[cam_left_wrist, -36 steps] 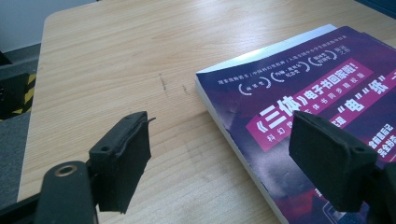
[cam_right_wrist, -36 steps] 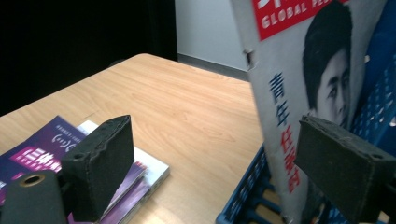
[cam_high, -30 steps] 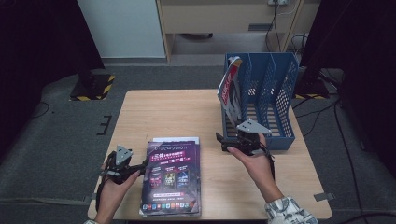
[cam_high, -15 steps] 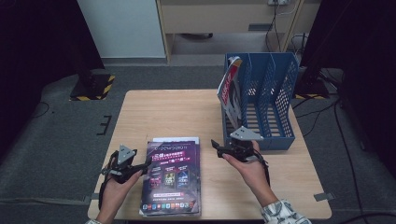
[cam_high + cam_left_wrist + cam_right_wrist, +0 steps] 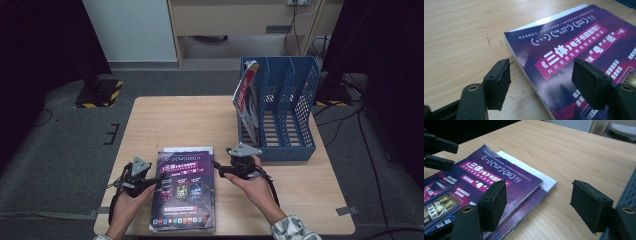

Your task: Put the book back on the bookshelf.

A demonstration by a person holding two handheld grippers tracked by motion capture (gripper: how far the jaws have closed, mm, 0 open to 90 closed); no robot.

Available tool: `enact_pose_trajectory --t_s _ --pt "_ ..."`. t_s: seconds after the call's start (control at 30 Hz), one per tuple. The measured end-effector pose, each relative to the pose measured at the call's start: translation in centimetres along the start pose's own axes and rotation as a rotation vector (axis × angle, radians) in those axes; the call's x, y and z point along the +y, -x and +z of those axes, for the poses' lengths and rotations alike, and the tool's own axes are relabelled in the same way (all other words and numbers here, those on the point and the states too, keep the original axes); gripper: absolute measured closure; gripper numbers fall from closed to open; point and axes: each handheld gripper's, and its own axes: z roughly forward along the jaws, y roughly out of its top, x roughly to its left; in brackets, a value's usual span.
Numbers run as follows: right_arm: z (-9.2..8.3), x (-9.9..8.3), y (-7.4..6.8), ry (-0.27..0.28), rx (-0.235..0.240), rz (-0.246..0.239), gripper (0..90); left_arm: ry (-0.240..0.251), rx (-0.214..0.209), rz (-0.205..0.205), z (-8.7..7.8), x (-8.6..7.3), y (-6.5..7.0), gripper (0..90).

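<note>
A stack of purple-covered magazines lies flat at the table's front edge. My left gripper sits low at the stack's left side. Its jaws have just been closing but stand open, with the top magazine's left edge between the pads. My right gripper is at the stack's upper right corner. Its jaws have also just been closing and stand open, one pad over the cover, the other over bare wood. Neither pair of pads presses on anything.
A blue slotted file rack stands at the table's right back, just right of my right gripper. A red-covered magazine leans upright in its leftmost slot. Bare wooden tabletop lies behind the stack.
My right gripper has come down and left from the rack's front to the stack's right corner. The left gripper has hardly moved.
</note>
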Motion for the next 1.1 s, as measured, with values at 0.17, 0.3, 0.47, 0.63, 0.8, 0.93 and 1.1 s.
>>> enact_pose_trajectory --t_s 0.17,0.3,0.47,0.63,0.8,0.93,1.1 --pt "0.9 -0.3 -0.4 -0.023 0.021 0.005 28.8 -0.026 -0.016 -0.008 0.6 -0.2 0.1 25.6" --pt "1.5 -0.5 -0.8 -0.046 0.049 0.005 28.2 -0.034 -0.021 -0.010 0.8 -0.2 0.2 25.2" --pt "2.3 -0.8 -1.5 -0.070 0.092 0.007 25.4 -0.028 -0.053 -0.038 1.0 -0.4 0.0 26.1" --pt "3.2 -1.3 -2.4 -0.102 0.120 -0.010 24.2 -0.024 -0.076 -0.040 1.1 -0.4 0.2 30.7" --pt "3.6 -1.6 -2.5 -0.119 0.134 -0.004 23.3 -0.025 -0.085 -0.047 1.2 -0.4 0.1 31.1" --pt "3.8 -1.8 -2.5 -0.139 0.142 0.009 21.9 -0.028 -0.083 -0.045 1.2 -0.3 0.2 31.3" --pt "4.0 -2.0 -2.2 -0.161 0.142 0.017 20.9 -0.029 -0.098 -0.024 1.4 -0.1 0.6 31.5"
